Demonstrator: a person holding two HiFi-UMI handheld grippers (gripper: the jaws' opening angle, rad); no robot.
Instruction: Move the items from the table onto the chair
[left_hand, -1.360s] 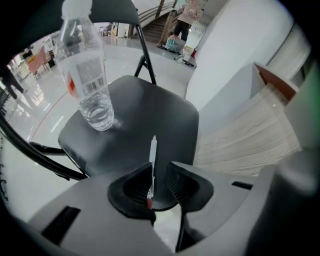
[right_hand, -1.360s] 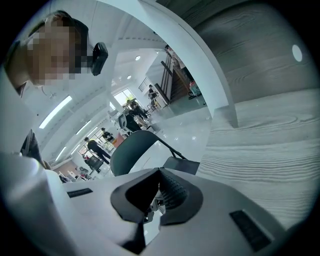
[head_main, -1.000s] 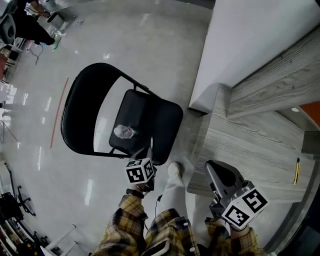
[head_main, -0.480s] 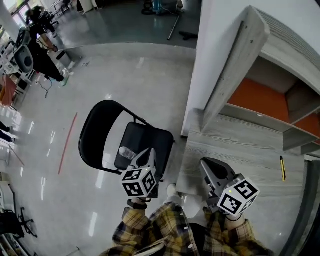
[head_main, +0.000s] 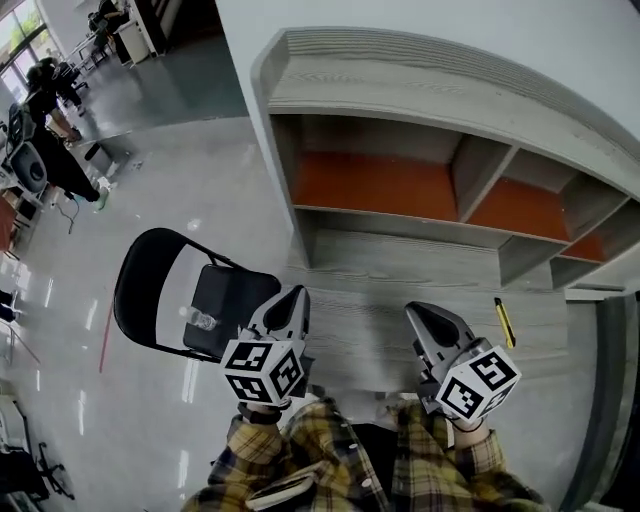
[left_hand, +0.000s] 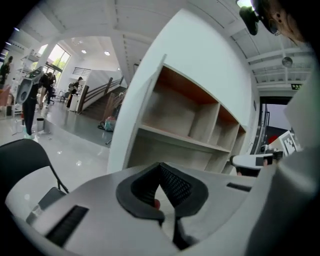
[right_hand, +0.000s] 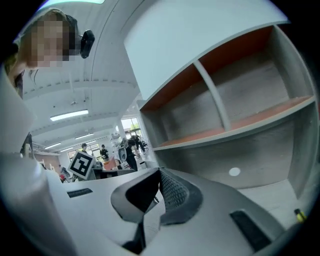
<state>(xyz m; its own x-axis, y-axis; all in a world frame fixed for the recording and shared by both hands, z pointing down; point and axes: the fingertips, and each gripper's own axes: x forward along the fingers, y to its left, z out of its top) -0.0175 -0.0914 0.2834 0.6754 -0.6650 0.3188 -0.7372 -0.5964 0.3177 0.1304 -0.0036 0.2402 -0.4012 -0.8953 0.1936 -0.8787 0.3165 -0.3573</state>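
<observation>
A small clear bottle lies on the seat of the black folding chair at the left of the head view. A thin yellow pen-like item lies on the grey wooden table at the right, and it also shows as the yellow item low at the edge of the right gripper view. My left gripper hangs over the table's left end, shut and empty, as the left gripper shows in its own view. My right gripper is over the table left of the yellow item, shut and empty, and the right gripper points at the shelves.
A grey shelf unit with orange back panels stands on the table's far side against a white wall. A small white round spot marks the panel under the shelves. Glossy floor stretches left of the chair, with people and equipment far off.
The view has swung from the chair up to the table and shelves. Both grippers rose and moved from beside the chair to over the table. The bottle stayed on the seat.
</observation>
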